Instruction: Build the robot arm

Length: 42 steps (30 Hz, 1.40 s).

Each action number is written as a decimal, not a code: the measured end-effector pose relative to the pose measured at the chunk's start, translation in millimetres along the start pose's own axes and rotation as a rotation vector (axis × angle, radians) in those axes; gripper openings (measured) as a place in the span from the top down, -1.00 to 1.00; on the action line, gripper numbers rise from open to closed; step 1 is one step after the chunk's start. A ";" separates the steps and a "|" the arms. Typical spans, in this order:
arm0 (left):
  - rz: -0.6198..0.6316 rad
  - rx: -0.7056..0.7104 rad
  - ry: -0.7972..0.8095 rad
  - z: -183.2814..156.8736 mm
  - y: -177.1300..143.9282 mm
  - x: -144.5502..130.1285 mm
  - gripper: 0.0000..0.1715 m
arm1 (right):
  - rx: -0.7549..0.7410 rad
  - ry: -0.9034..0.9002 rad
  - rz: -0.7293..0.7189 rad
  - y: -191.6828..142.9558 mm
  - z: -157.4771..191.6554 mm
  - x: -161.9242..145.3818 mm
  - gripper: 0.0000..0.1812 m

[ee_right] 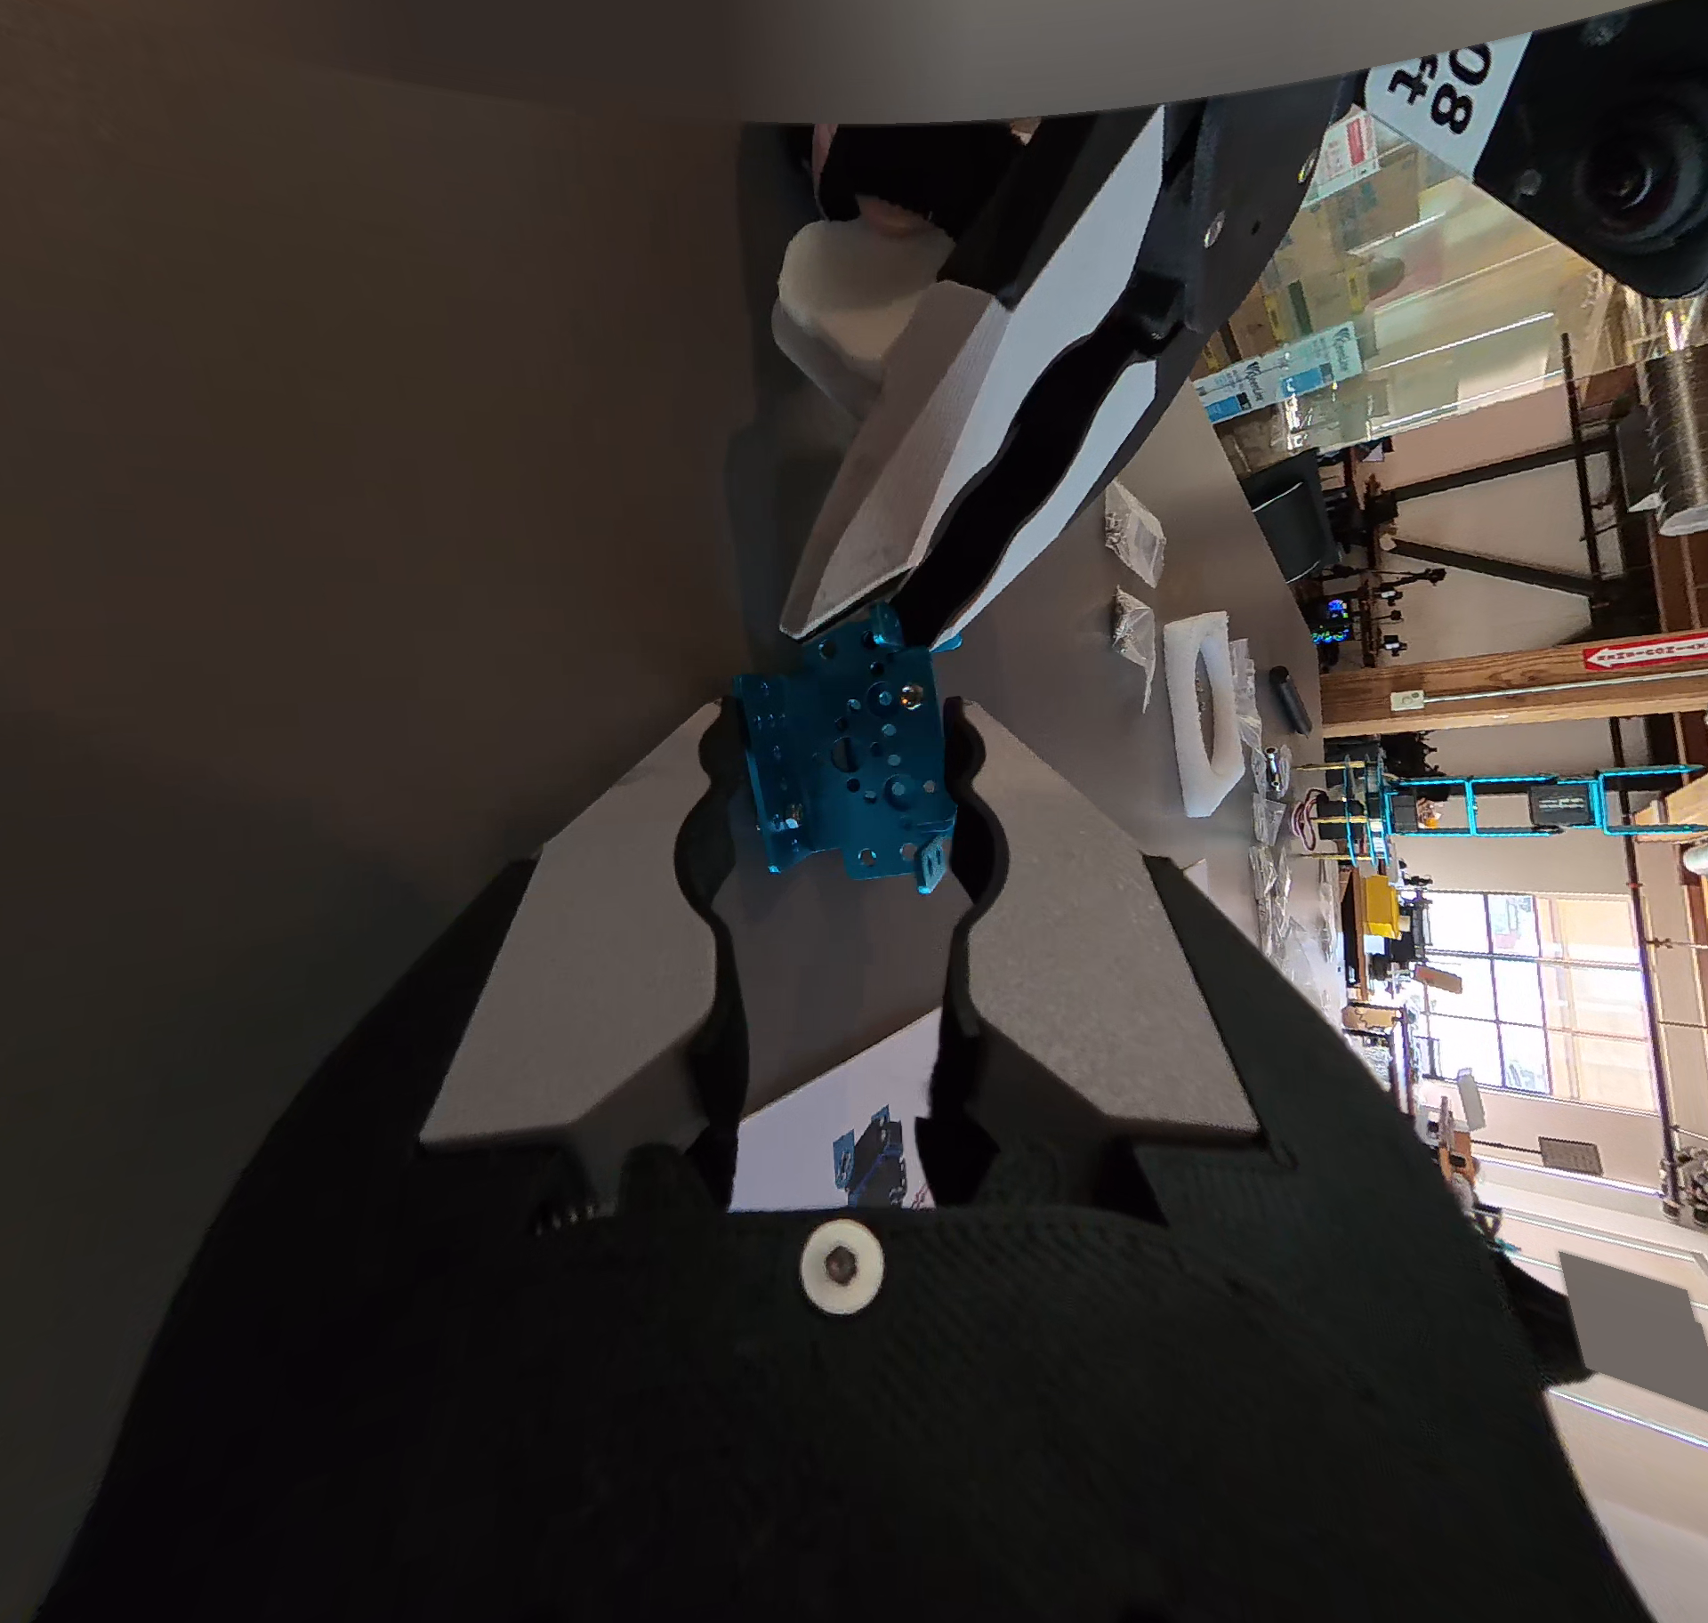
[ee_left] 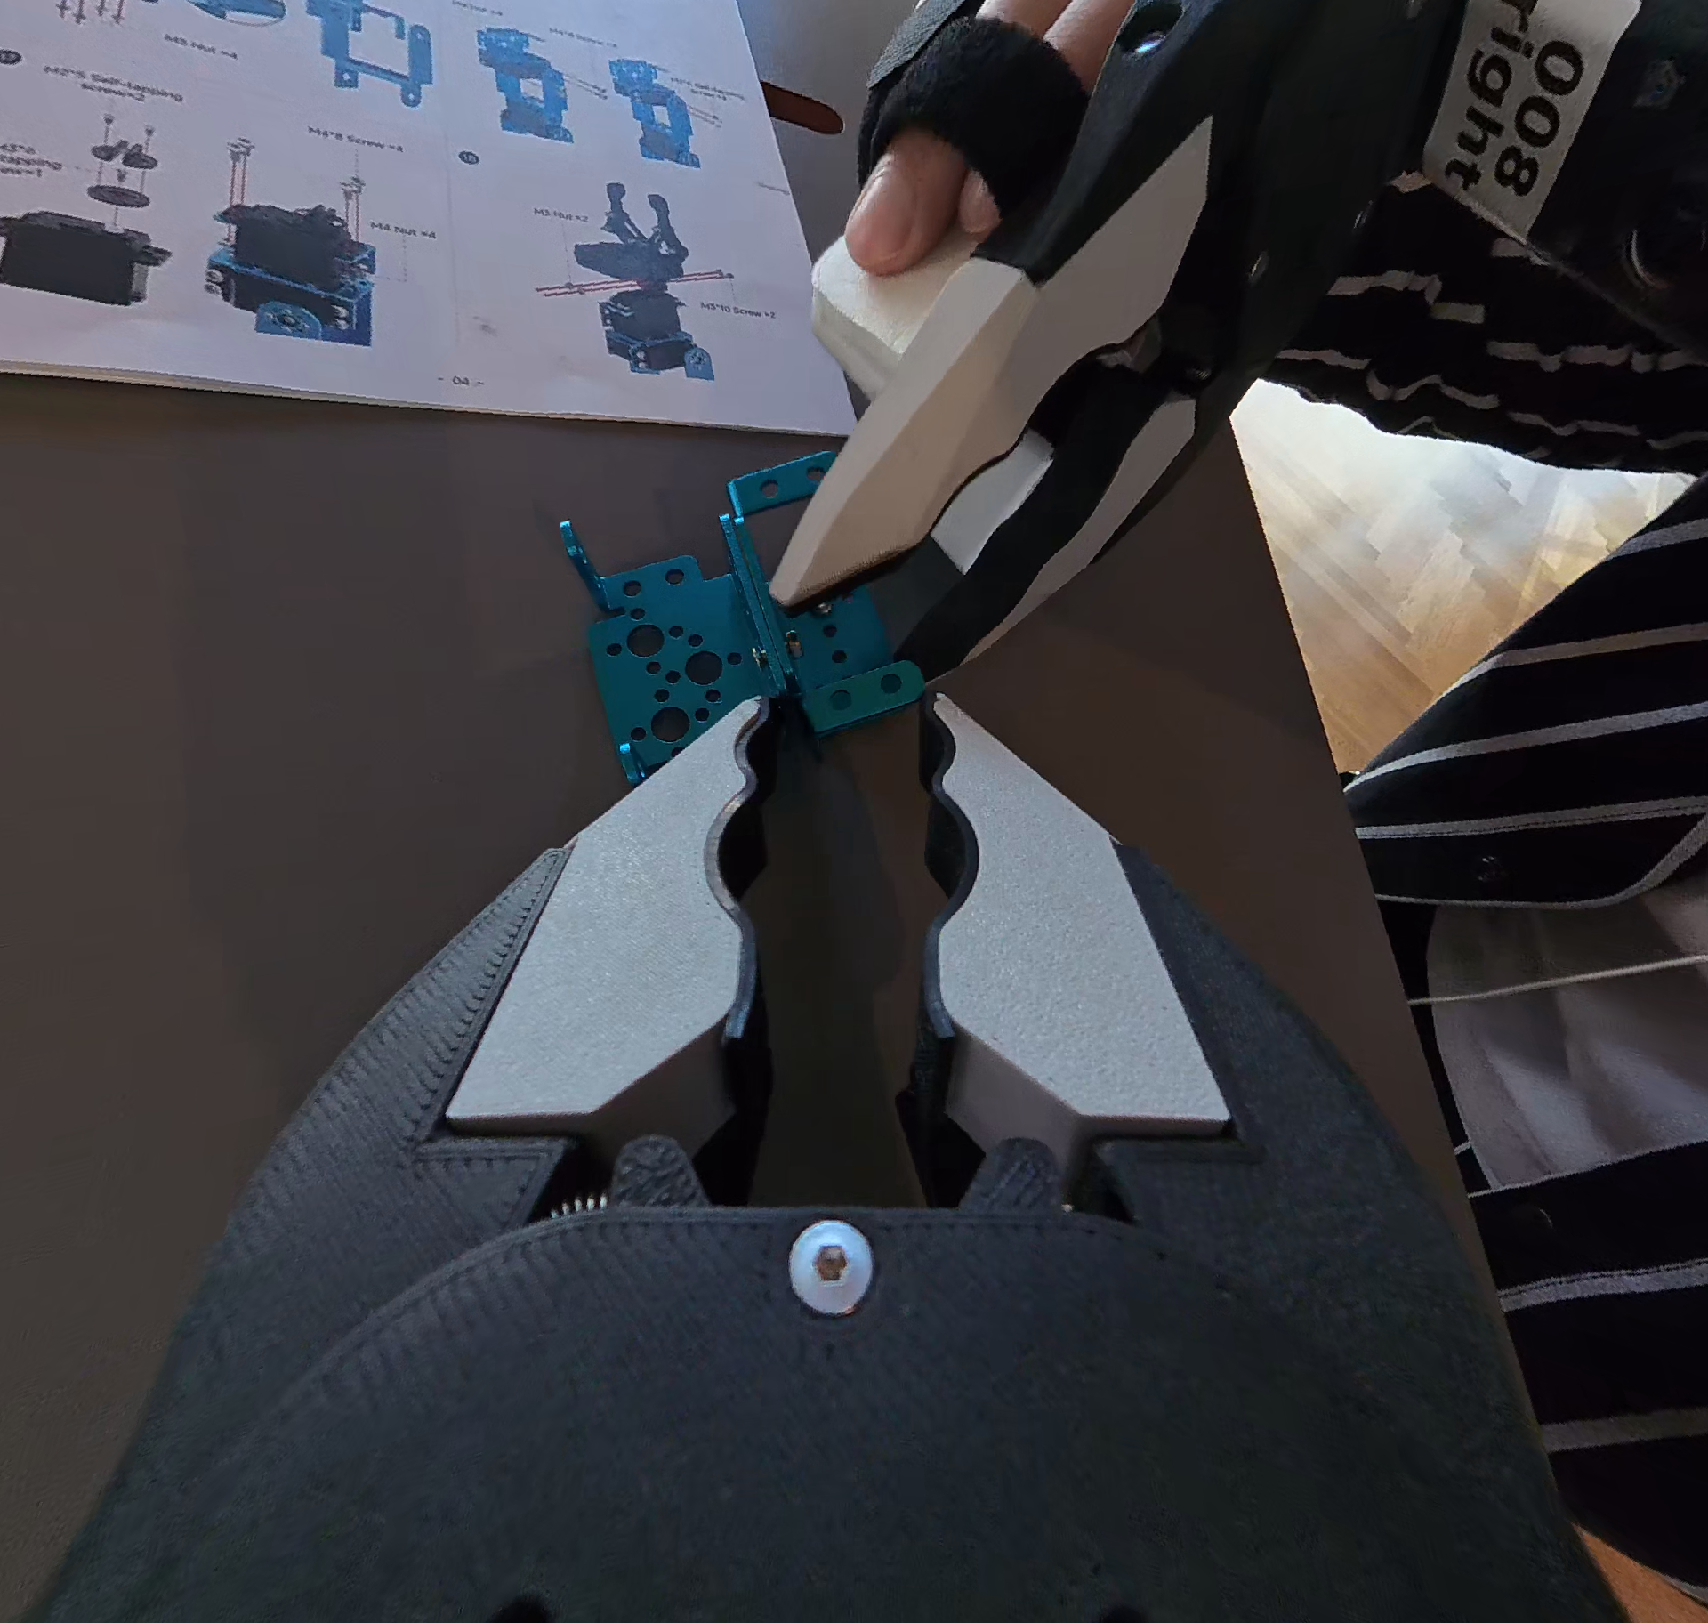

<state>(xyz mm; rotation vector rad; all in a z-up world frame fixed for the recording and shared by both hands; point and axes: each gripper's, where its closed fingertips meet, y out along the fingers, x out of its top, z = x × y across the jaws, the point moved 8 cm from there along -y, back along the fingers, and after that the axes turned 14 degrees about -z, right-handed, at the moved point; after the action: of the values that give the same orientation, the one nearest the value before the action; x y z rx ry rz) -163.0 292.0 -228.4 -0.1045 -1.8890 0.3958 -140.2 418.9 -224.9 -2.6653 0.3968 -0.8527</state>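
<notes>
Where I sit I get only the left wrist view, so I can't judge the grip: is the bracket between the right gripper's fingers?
Observer: Yes. In the right wrist view the bracket sits between the right gripper's fingers, one at each side edge. I can't tell whether they press.
Operator: What lies past it on the table?
Observer: A white foam block with a cutout lies on the table.
Operator: Anything else there?
Observer: Small clear bags of parts lie beside the foam block.
</notes>
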 end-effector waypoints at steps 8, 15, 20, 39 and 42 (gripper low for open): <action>-0.001 0.000 0.002 -0.1 0.0 0.0 0.66 | 0.011 -0.003 -0.014 0.4 0.8 -0.4 0.55; -0.002 0.002 0.003 0.0 -0.1 0.1 0.66 | 0.023 0.037 -0.007 0.4 0.6 -1.5 0.58; -0.001 0.001 0.002 0.0 0.1 0.0 0.66 | 0.031 0.055 0.001 0.0 0.7 -1.7 0.60; -0.008 0.001 -0.001 0.2 -0.4 0.4 0.67 | 0.002 -0.016 -0.004 1.3 2.2 -0.7 0.57; -0.008 0.002 -0.003 0.4 -0.5 0.4 0.67 | 0.008 0.017 0.000 1.2 1.5 -1.6 0.58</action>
<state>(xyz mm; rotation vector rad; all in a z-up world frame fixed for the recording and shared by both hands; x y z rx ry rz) -163.5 291.5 -228.0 -0.0946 -1.8909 0.3928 -140.7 418.6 -227.4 -2.6522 0.3967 -0.8760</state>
